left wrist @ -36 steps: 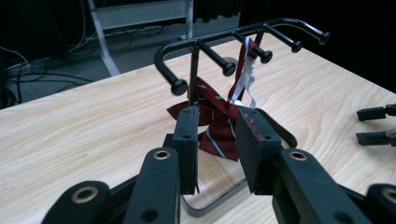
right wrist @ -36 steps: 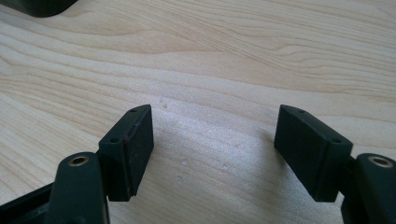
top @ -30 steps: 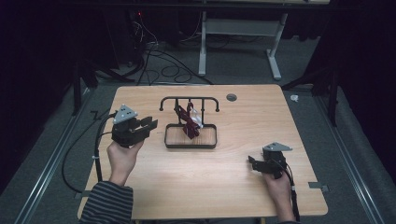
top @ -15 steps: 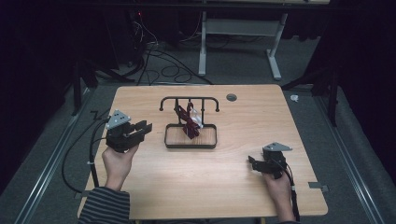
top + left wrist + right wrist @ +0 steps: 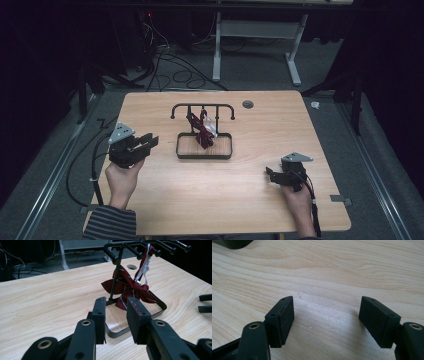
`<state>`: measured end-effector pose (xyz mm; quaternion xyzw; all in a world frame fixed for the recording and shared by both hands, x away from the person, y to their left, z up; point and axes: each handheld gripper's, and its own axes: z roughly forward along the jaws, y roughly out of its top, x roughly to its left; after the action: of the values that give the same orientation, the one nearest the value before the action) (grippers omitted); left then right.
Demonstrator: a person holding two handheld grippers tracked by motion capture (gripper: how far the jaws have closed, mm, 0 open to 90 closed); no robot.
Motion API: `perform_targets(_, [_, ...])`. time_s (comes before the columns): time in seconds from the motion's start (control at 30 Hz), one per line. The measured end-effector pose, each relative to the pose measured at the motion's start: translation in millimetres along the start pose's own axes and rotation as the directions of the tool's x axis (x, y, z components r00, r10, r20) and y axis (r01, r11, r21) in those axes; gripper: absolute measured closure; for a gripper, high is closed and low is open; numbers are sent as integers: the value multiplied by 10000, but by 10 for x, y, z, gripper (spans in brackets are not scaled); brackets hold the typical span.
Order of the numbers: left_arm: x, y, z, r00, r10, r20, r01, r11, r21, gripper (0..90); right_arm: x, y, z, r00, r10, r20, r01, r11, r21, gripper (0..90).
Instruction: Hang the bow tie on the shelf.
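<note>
A black rack with a tray base stands on the middle of the wooden table. A dark red striped bow tie hangs from one of its pegs by a white strap; it shows close up in the left gripper view. My left gripper is held at the table's left, apart from the rack and pointing at it. Its jaws are open with nothing between them. My right gripper rests low at the front right, open over bare wood.
A round cable hole sits in the tabletop behind the rack. The right gripper's jaw tips show at the right edge of the left gripper view. Cables and a white desk frame lie on the floor beyond the table.
My left gripper has drawn back from the rack, to the left and toward the near edge. The right gripper has stayed where it was.
</note>
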<state>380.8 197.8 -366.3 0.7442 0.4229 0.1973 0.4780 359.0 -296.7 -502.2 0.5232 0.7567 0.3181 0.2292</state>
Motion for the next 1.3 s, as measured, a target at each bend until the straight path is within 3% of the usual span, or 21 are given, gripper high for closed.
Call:
perform_targets(0.57, [9,-140,-24,9998,-171,-39,172,9998,138,695,0,0,0,10000,0,-1,0,10000,0,296])
perform_targets(1.3, [65,-391,-60,9974,-710,-130,713,9972,238,695,0,0,0,10000,6,-5,-6,10000,2,296])
